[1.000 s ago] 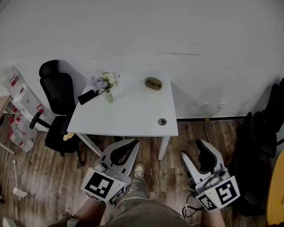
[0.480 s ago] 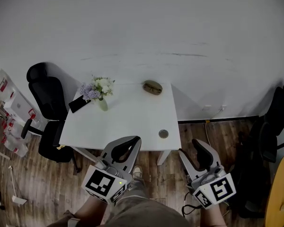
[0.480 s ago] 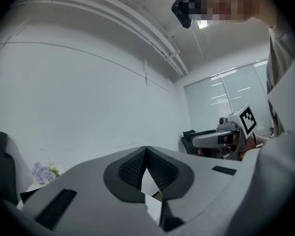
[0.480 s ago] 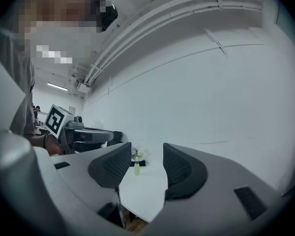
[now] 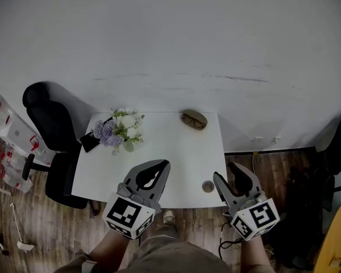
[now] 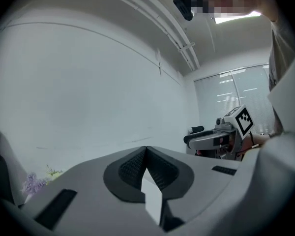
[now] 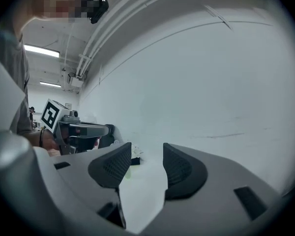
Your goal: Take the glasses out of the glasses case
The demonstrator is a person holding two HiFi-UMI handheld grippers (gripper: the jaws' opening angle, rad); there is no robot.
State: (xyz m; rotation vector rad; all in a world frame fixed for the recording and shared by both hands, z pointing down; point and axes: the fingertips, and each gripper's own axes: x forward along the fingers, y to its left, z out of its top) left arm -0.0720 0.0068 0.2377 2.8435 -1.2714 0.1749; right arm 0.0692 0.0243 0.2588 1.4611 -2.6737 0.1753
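Observation:
The glasses case (image 5: 194,119), a brownish oval and closed, lies at the far edge of the white table (image 5: 165,152), right of the middle. My left gripper (image 5: 163,164) hangs over the table's near edge, shut, with nothing in it; its tips meet in the left gripper view (image 6: 146,148). My right gripper (image 5: 227,172) is at the table's near right corner, open and empty, its jaws apart in the right gripper view (image 7: 147,154). Both are well short of the case. No glasses show.
A vase of flowers (image 5: 124,131) stands at the table's left, with a flat black object (image 5: 90,141) beside it. A round grommet (image 5: 208,186) sits near the front right corner. A black office chair (image 5: 48,124) is to the left, and a white wall behind.
The table has come closer: both grippers have moved forward from over the floor to over its near edge. The right jaws look slightly narrower than at first. The left stays shut.

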